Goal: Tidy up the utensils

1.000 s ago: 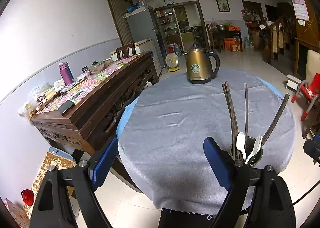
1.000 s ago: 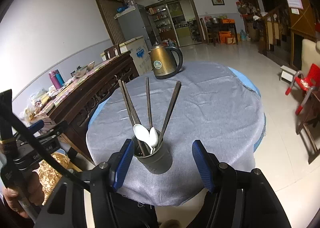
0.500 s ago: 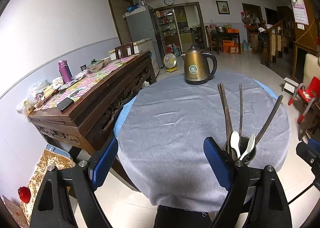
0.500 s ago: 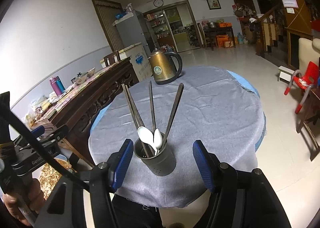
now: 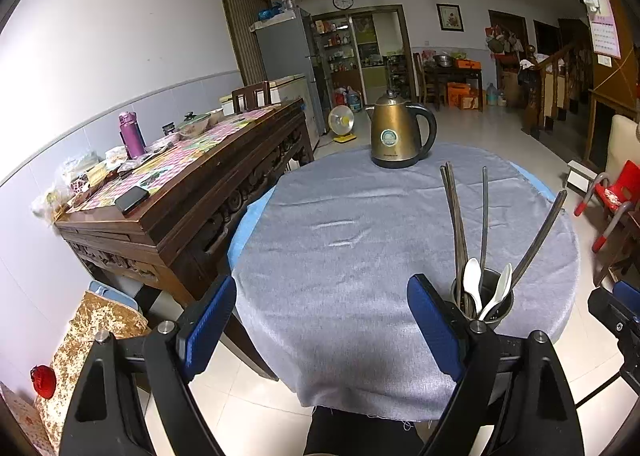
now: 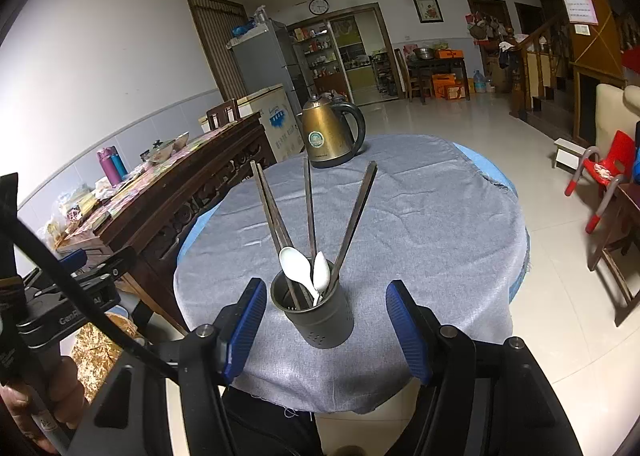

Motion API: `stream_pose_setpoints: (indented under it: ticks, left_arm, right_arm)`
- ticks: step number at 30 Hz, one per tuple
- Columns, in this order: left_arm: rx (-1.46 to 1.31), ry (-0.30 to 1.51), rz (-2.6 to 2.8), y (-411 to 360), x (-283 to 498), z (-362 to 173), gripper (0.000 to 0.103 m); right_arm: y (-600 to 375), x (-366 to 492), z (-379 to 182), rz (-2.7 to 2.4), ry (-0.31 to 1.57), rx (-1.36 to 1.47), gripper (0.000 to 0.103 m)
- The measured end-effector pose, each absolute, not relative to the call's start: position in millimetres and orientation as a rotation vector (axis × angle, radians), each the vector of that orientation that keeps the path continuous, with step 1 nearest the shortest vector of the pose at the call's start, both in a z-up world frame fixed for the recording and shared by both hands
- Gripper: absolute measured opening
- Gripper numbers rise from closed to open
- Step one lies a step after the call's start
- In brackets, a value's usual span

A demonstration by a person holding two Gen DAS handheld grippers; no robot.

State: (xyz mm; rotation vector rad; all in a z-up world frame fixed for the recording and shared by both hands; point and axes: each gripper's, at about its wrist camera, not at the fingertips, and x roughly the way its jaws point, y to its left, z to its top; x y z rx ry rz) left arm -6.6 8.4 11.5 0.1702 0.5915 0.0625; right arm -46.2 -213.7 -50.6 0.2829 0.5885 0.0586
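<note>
A dark metal utensil holder (image 6: 316, 316) stands near the front edge of the round table with its grey cloth (image 6: 420, 216). Several dark chopsticks (image 6: 308, 204) and two white spoons (image 6: 296, 266) stick out of it. My right gripper (image 6: 325, 326) is open, its blue pads on either side of the holder and apart from it. In the left wrist view the holder (image 5: 486, 302) sits just right of my open left gripper (image 5: 320, 320), which has only cloth between its fingers.
A gold kettle (image 6: 330, 134) stands at the table's far side. A dark wooden sideboard (image 5: 180, 192) cluttered with bottles and bowls runs along the left wall. A red child's chair (image 6: 604, 176) and wooden furniture are to the right. A hand (image 6: 36, 416) holds the left gripper.
Both views have drawn back a little from the table; the holder and kettle appear slightly farther. Neither gripper's opening has changed.
</note>
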Motion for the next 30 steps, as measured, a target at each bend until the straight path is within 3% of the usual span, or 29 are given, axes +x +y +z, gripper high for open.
stream_pose_setpoints:
  ticks: [30]
  left_arm:
    - [0.175, 0.539, 0.011, 14.5, -28.4, 19.4, 0.088]
  right_arm:
    - [-200.5, -53.4, -45.1, 0.047, 0.561, 0.237, 0.066]
